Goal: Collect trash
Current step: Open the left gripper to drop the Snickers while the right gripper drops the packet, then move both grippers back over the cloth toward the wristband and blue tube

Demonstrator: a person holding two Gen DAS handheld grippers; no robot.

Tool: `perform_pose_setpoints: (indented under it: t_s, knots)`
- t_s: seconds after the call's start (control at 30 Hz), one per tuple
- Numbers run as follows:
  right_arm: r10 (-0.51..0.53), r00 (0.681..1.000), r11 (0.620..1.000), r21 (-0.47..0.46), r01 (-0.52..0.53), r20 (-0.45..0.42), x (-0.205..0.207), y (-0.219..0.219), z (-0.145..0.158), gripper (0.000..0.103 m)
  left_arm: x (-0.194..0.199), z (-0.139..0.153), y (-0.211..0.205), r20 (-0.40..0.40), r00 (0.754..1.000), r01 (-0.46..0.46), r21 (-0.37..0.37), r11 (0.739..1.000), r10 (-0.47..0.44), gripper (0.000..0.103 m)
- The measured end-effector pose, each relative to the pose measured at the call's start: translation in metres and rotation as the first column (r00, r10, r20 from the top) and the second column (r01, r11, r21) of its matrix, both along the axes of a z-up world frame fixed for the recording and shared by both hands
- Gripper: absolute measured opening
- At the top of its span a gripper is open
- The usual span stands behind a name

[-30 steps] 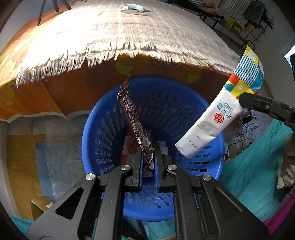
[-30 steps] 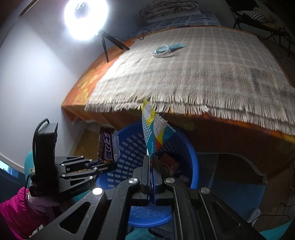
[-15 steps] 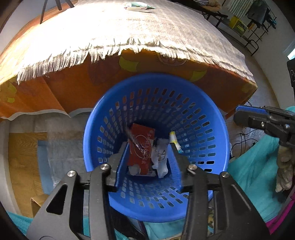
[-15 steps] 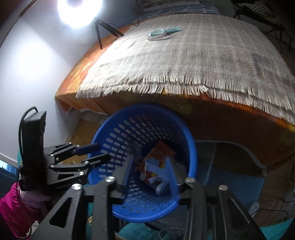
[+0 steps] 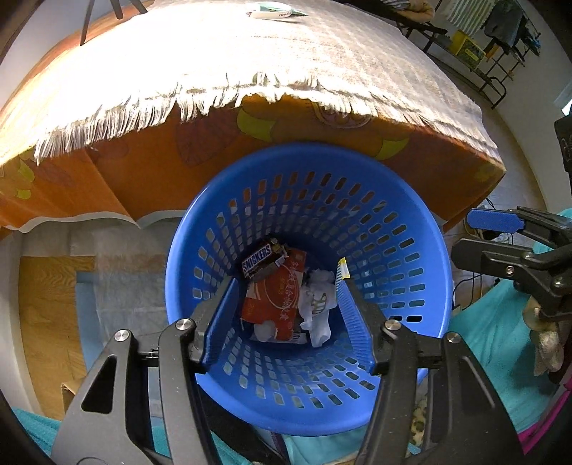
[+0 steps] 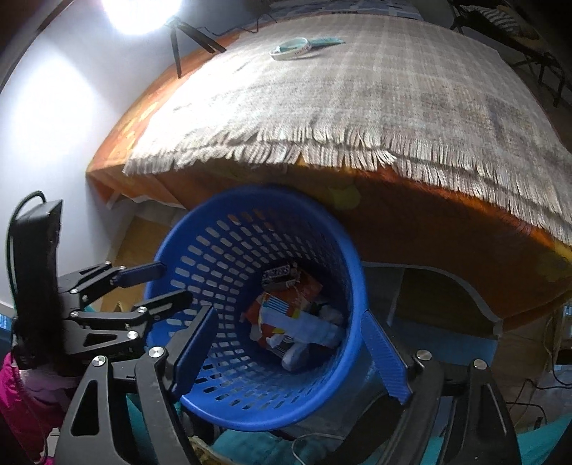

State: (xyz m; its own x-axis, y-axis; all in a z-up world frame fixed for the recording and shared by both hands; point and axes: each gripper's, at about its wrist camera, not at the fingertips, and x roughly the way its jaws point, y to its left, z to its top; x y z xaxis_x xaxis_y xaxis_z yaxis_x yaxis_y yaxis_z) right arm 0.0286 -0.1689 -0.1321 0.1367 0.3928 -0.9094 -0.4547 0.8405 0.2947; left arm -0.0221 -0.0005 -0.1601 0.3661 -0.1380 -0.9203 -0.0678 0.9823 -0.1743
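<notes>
Both grippers, left gripper [image 5: 287, 320] and right gripper [image 6: 291, 348], hang released over the blue basket [image 5: 432, 250], centre frame; Snickers wrapper [image 5: 262, 259] inside. Best lift straight up, clear of the rim.

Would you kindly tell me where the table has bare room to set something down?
Nearly all of the fringed woven cloth is bare, from its near fringe back to the wristband at the far edge. The blue basket bottom is crowded with wrappers.

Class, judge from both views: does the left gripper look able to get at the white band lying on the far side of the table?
Probably yes. The left gripper is open and empty, and nothing stands on the cloth before the band.
</notes>
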Motion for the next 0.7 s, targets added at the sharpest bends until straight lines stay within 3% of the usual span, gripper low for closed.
perform_pose_setpoints:
  t_s: [0.13, 0.37, 0.7]
  knots:
    - [-0.004, 1.000, 1.000, -0.024, 0.004, 0.007, 0.001, 0.000, -0.003, 0.087, 0.001, 0.000, 0.000, 0.002, 1.000, -0.003, 0.003, 1.000, 0.003, 0.066]
    - [-0.012, 0.999, 0.997, -0.076, 0.016, 0.050, 0.007, 0.001, 0.002, 0.094, 0.003, 0.000, 0.003, -0.001, 1.000, -0.008, -0.005, 1.000, 0.008, 0.066]
    - [-0.006, 0.995, 0.990, -0.140, 0.020, 0.099, 0.022, 0.002, 0.013, 0.094, 0.009, 0.009, 0.011, 0.012, 1.000, -0.027, -0.018, 0.999, 0.027, 0.066]
